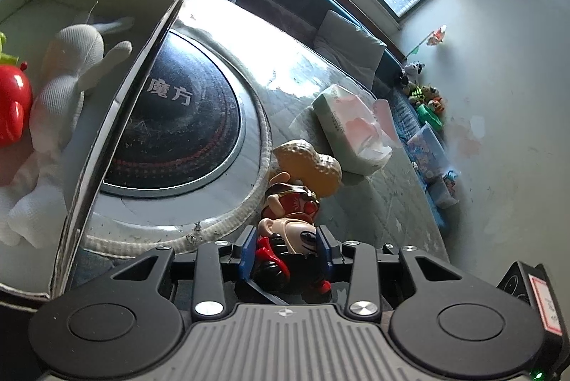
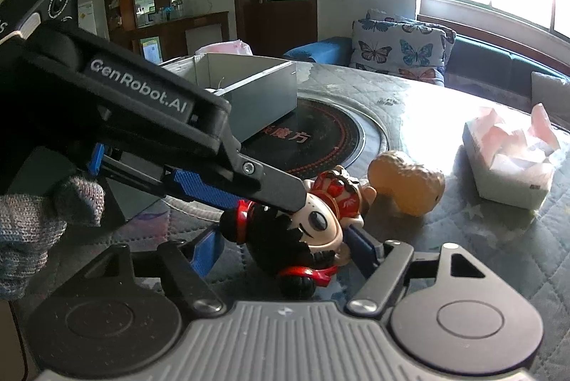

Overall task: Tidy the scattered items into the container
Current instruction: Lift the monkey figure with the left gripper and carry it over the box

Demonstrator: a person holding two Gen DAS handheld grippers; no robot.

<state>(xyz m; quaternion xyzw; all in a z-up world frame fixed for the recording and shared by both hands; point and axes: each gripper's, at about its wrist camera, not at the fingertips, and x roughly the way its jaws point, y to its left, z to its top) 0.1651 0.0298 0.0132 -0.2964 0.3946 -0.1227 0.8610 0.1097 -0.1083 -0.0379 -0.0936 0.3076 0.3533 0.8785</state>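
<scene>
Two fisheye views, one from each of my claws, both close and low over the worktop.

My left-claw camera looks along the worktop [image 1: 374, 167] toward the window wall, box [image 1: 117, 117] at its left. My right-claw camera faces the door and cabinets, my left claw [image 2: 302, 203] crossing in front. Both share the doll [image 1: 295, 238] [image 2: 320, 224], peanut toy [image 1: 313, 163] [image 2: 409, 181], tissue pack [image 1: 352, 128] [image 2: 509, 167] and black hob [image 1: 185, 128] [image 2: 320, 142].

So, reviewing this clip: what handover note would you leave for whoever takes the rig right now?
Left tongs: closed on the black-haired figurine, still on the table.
Right tongs: open around that same figurine, not gripping.
Box: holds the red toy and white knit doll.
Left to do: figurine, the red-capped figure and the peanut toy beside it.
</scene>
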